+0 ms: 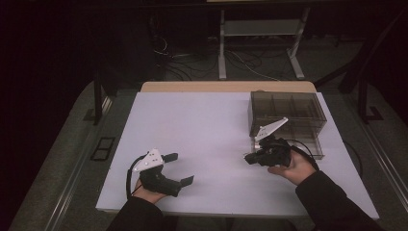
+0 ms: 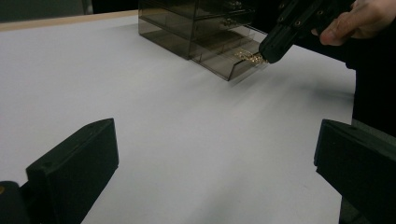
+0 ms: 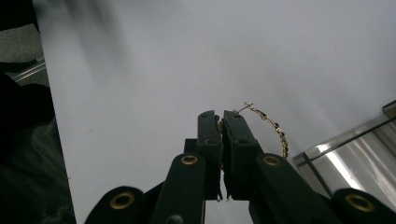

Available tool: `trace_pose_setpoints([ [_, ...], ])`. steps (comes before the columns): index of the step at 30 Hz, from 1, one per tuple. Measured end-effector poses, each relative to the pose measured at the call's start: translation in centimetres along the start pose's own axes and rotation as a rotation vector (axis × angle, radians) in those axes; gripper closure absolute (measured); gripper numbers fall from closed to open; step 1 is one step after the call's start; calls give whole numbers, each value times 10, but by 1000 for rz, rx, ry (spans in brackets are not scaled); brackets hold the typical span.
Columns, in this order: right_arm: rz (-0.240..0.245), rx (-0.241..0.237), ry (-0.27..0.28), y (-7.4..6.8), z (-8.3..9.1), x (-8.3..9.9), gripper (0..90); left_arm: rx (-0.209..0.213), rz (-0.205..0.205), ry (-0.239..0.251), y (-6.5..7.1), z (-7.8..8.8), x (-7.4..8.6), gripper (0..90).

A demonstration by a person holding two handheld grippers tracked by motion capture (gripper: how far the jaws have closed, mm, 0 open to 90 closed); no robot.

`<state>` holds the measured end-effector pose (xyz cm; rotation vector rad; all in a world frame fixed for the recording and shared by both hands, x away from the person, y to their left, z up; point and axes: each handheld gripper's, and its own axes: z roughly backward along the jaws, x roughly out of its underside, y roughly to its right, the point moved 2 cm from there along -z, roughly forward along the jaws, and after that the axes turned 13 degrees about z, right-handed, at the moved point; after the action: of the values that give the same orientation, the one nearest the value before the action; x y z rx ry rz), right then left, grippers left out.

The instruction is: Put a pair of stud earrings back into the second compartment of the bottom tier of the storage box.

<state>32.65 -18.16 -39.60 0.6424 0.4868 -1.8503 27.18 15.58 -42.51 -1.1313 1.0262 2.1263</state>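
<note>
Looking down from above, the white table (image 1: 202, 139) carries a smoky see-through drawer box (image 1: 287, 115) at its far right, with one low drawer (image 1: 308, 144) pulled out toward the person. The right gripper (image 1: 249, 158) hangs just in front of that drawer, held in the person's right hand (image 1: 291, 167), its jaws drawn close together and pointing toward the table's middle. The left gripper (image 1: 179, 168) sits low at the near left edge, well apart from the box, with its jaws spread wide and nothing between them.

From the left gripper view, the two black jaws stand far apart over bare white table. Farther off, the right gripper (image 2: 275, 46) tips down beside the open drawer (image 2: 233, 63), and a small glint of gold shows at its tip, too small to make out there.

From the right gripper view, the jaws are pressed nearly together on a thin gold hoop earring (image 3: 273, 126). The hoop curves out to the right of the fingertips, clear of the table below, with the corner of the drawer box (image 3: 355, 154) just beside it at the lower right.
</note>
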Motion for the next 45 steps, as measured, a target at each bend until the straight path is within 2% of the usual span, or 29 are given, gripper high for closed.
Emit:
trace_pose_setpoints([
  [24,-22,80,55,17,46,2,853,1,3,3,0,0,0,0],
  [45,-75,147,88,35,74,15,854,0,7,5,0,0,0,0],
])
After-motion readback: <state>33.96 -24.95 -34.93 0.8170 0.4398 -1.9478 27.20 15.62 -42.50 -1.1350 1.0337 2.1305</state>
